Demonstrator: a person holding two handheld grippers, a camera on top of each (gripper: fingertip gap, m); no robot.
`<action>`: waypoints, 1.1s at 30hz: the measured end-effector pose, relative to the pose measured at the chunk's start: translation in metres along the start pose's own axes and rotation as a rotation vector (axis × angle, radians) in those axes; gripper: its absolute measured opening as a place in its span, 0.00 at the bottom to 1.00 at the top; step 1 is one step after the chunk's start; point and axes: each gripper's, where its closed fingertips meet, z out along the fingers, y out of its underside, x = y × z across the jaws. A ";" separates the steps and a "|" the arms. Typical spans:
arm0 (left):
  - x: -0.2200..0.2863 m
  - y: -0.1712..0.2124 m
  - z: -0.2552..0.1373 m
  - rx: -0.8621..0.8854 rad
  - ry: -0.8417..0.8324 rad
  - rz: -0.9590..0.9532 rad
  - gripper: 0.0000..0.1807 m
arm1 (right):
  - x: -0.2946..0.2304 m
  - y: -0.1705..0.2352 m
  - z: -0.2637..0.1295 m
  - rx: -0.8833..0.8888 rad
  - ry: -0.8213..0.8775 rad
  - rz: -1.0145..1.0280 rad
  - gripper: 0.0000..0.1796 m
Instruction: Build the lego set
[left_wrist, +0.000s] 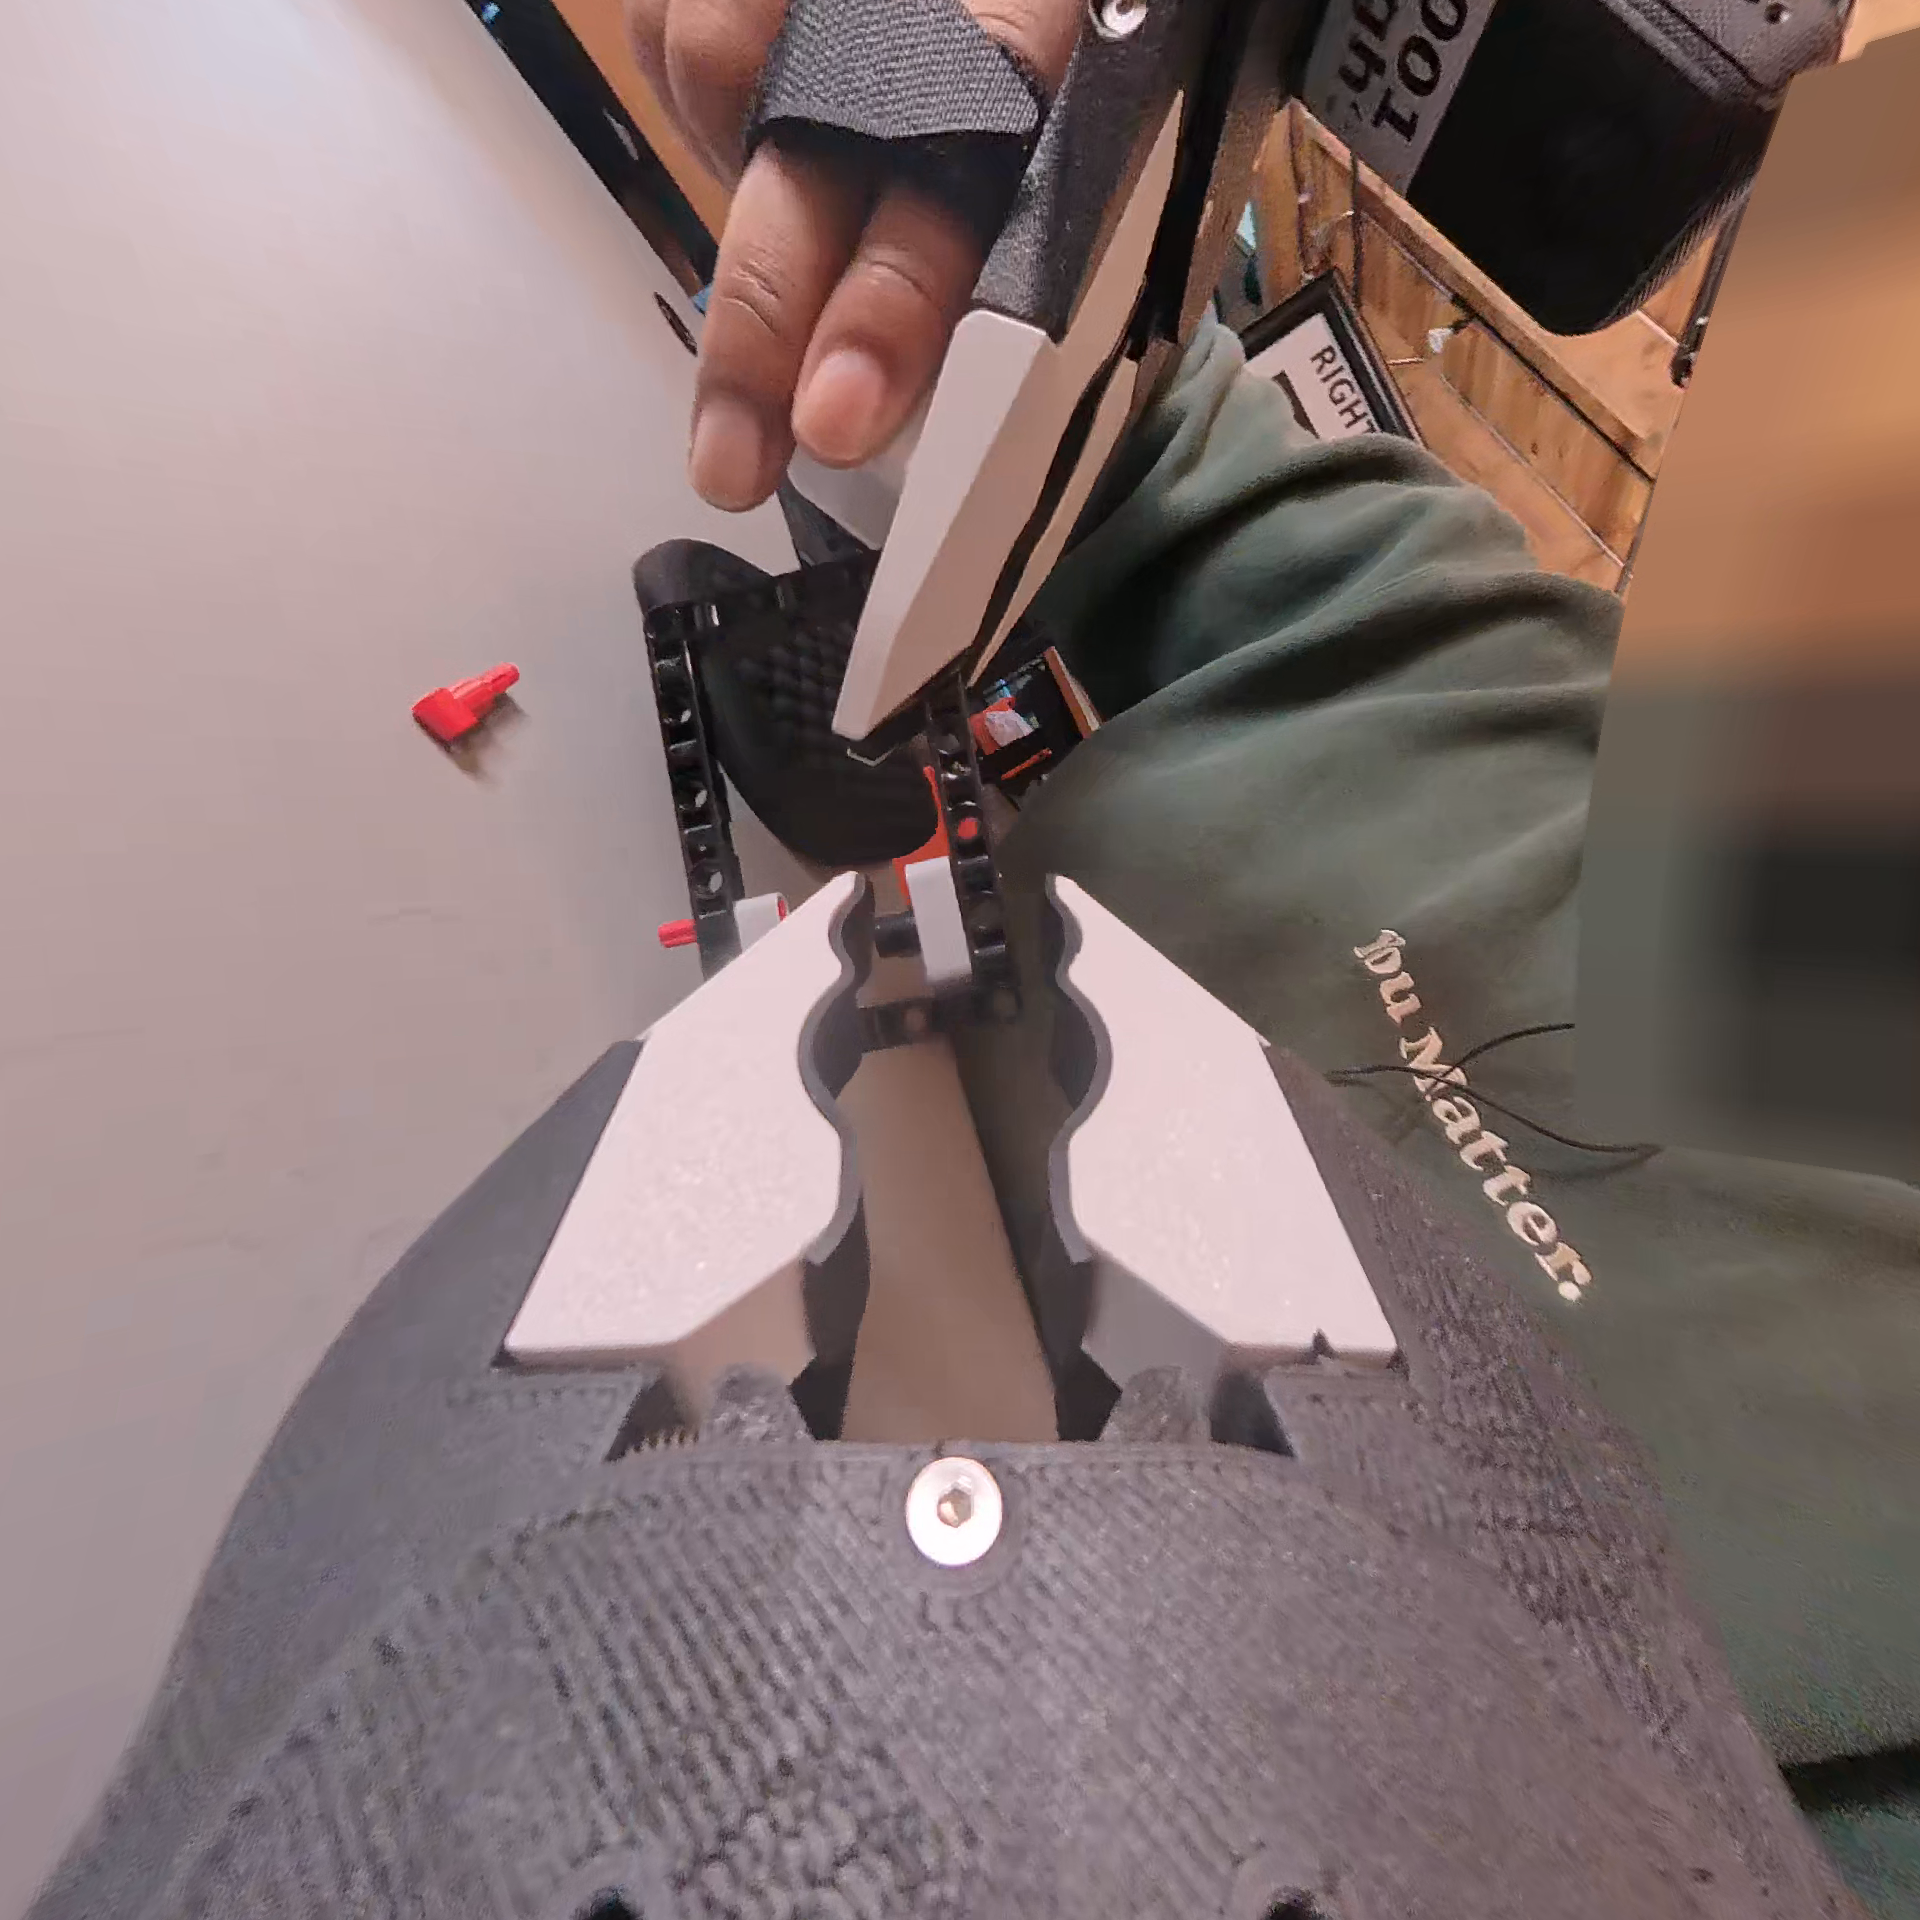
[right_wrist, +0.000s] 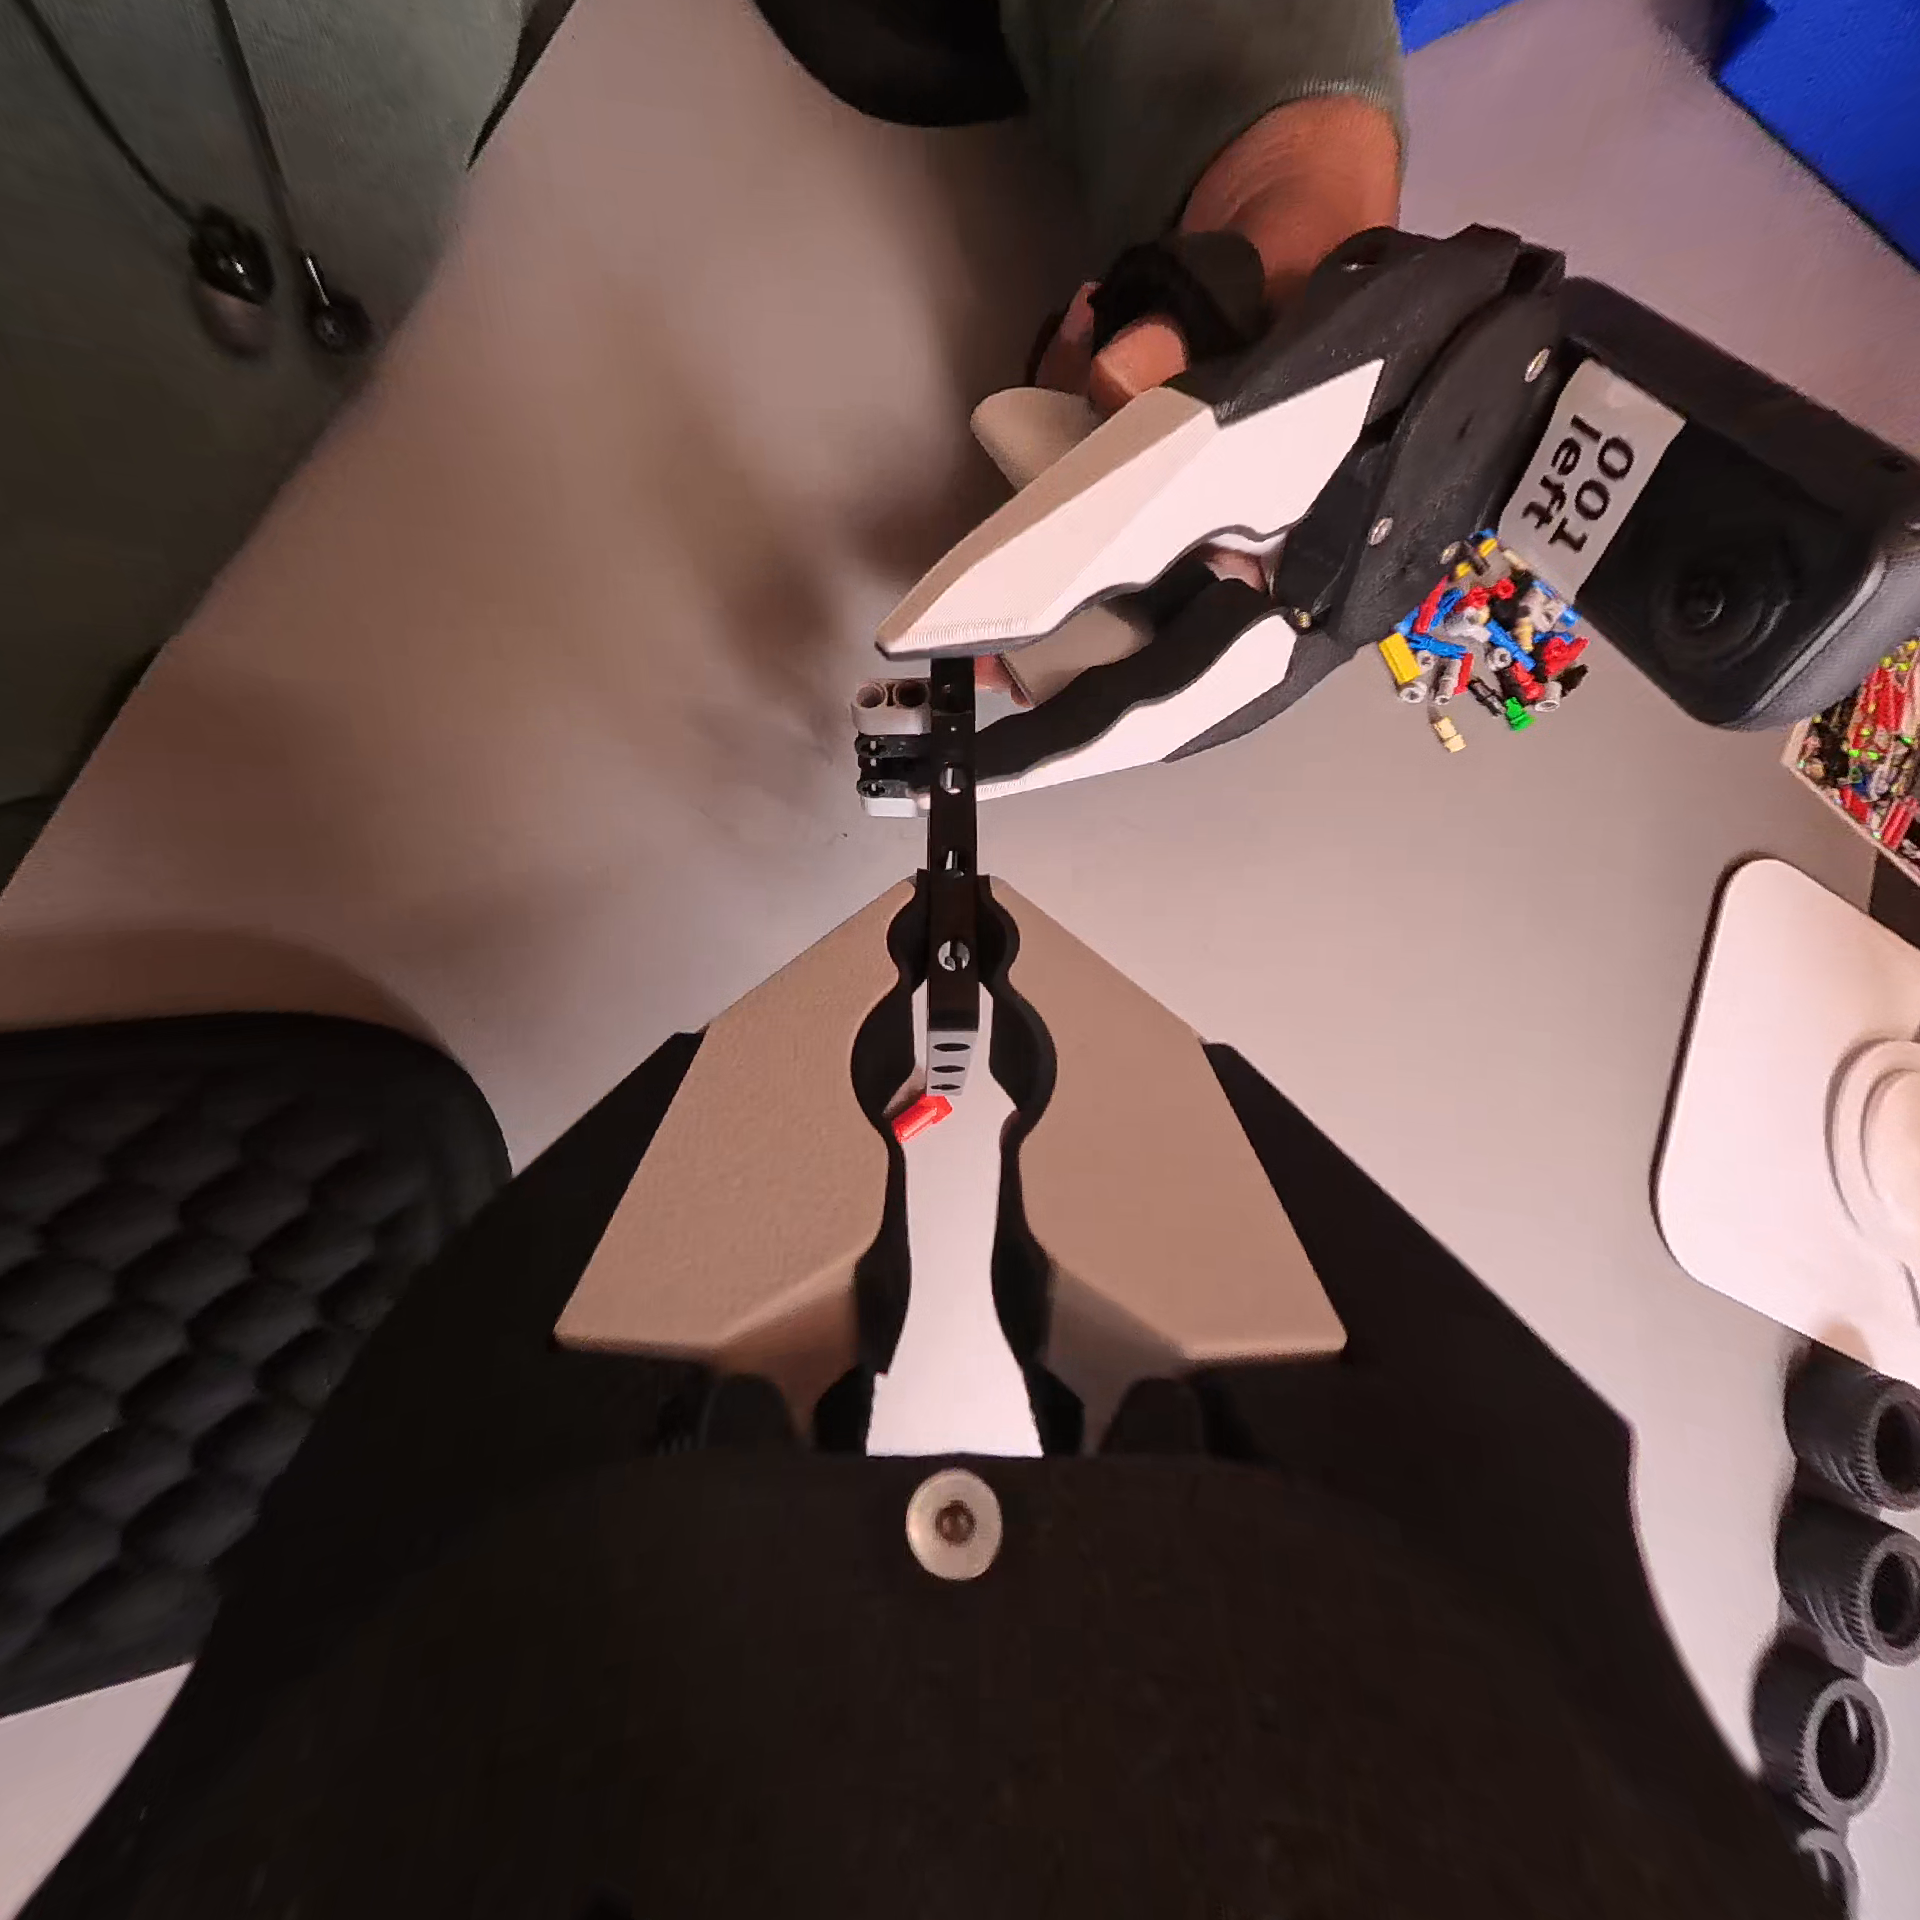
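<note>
A black Lego beam frame (left_wrist: 951, 831) with grey connectors (left_wrist: 928, 925) is held up off the grey table between both grippers. My left gripper (left_wrist: 961, 894) is shut on the frame's near end, around a grey connector and a black beam. My right gripper (right_wrist: 951, 894) is shut on one long black beam (right_wrist: 951, 821). In the left wrist view it comes down from above (left_wrist: 883, 727). In the right wrist view the left gripper (right_wrist: 956, 722) grips the frame's far end. A red pin (left_wrist: 675, 932) sticks out of the frame's left beam. A loose red pin (left_wrist: 464, 704) lies on the table.
A pile of small coloured Lego parts (right_wrist: 1475, 644) and a box of parts (right_wrist: 1870, 748) lie at the right. Several black tyres (right_wrist: 1849, 1558) and a white tray (right_wrist: 1787, 1122) sit nearer. A black textured pad (right_wrist: 208, 1247) is at the left. The person's green sleeve (left_wrist: 1351, 831) is close. The grippers are tip to tip, or close to it.
</note>
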 end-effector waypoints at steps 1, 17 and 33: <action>-0.001 0.000 0.000 0.005 -0.013 0.004 0.20 | 0.000 0.002 0.001 -0.010 0.001 -0.011 0.03; -0.013 0.007 -0.005 0.019 -0.196 0.119 0.13 | 0.009 0.003 -0.002 -0.046 0.007 -0.077 0.04; -0.055 -0.028 -0.053 0.281 -0.502 0.007 0.13 | -0.016 0.084 0.010 -0.225 0.235 0.782 0.12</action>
